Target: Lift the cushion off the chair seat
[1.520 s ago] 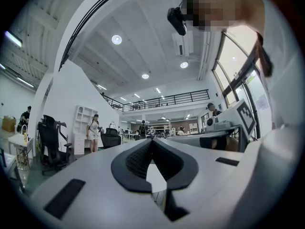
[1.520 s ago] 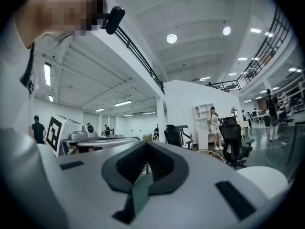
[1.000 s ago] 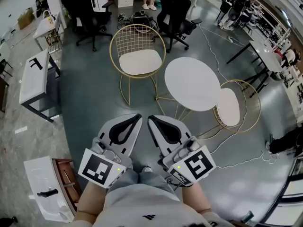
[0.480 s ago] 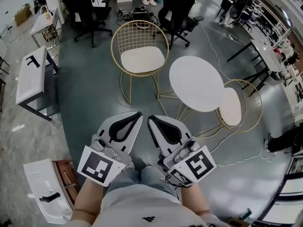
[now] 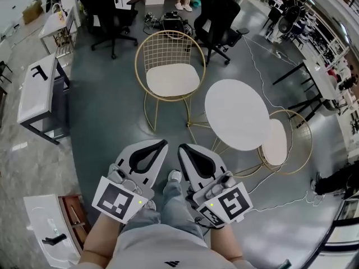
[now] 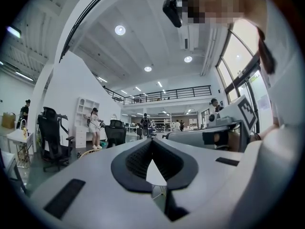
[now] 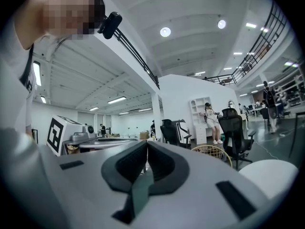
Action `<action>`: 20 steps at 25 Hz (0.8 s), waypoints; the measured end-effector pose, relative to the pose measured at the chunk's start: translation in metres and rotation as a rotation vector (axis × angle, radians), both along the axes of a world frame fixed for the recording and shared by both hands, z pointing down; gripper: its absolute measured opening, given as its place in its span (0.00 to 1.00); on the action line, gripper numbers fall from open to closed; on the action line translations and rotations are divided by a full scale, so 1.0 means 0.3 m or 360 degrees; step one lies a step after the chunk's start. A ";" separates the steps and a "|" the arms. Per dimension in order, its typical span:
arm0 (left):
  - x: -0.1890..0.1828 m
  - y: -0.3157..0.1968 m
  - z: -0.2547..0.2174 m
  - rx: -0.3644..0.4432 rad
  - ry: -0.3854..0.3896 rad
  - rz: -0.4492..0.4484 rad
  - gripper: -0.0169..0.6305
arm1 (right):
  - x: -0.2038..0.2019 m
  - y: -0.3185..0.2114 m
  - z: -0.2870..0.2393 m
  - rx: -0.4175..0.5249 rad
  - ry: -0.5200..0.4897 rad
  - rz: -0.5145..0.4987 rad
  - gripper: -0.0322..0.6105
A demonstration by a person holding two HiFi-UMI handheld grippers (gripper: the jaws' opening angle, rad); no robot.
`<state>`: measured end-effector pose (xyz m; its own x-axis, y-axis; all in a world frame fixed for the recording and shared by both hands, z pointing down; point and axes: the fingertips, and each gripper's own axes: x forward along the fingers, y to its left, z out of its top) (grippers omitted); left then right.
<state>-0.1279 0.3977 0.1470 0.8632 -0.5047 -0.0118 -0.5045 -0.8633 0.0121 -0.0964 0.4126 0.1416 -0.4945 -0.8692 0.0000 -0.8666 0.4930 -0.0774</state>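
looking at how things sit right now: the left gripper (image 5: pixel 163 142) has its fingers (image 6: pixel 131 165) pinched fully together with nothing between them, and the right gripper (image 5: pixel 181 146) is the same. they're held side by side, low in front of the person, pointing level and toed in a bit toward each other

the cushion (image 5: pixel 172 78) is an off-white pad lying flat on the seat of the gold wire chair (image 5: pixel 170 42), not lifted at all. from the fingers it's straight ahead and well apart, with bare grey floor (image 5: pixel 106 122) in between, so nothing's in reach yet imo. it lines up pretty much with the gap between the two grippers, so neither hand is clearly nearer, call it a tie. because of the toe-in, the chair shows off to the left of the fingers in the left gripper view and off to the right of them in the right gripper view

the pad looks a bit wider side to side than front to back, and the backrest is on the far side, so the open front edge faces the fingers. my guess: close that gap and open up first, then go in from the front

heads up, there's a second chair (image 5: pixel 297 133) with a similar pad off to the right of the fingers, past the round white table (image 5: pixel 237 114)
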 end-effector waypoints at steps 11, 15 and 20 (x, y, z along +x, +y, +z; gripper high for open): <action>0.185 -0.360 -0.041 0.0017 -0.0015 -0.0062 0.04 | 0.159 -0.382 -0.032 0.0009 0.0027 -0.0104 0.07; 0.259 -0.474 -0.051 -0.0037 -0.0012 -0.0094 0.04 | 0.240 -0.495 -0.048 -0.0015 -0.0001 -0.0137 0.07; 0.352 -0.615 -0.057 -0.0031 -0.0035 -0.0116 0.04 | 0.337 -0.635 -0.048 -0.0023 -0.0024 -0.0154 0.07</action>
<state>-0.0224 0.2134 0.1299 0.8242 -0.5660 0.0172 -0.5663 -0.8241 0.0166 0.0046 0.2221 0.1273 -0.5759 -0.8175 0.0042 -0.8138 0.5729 -0.0976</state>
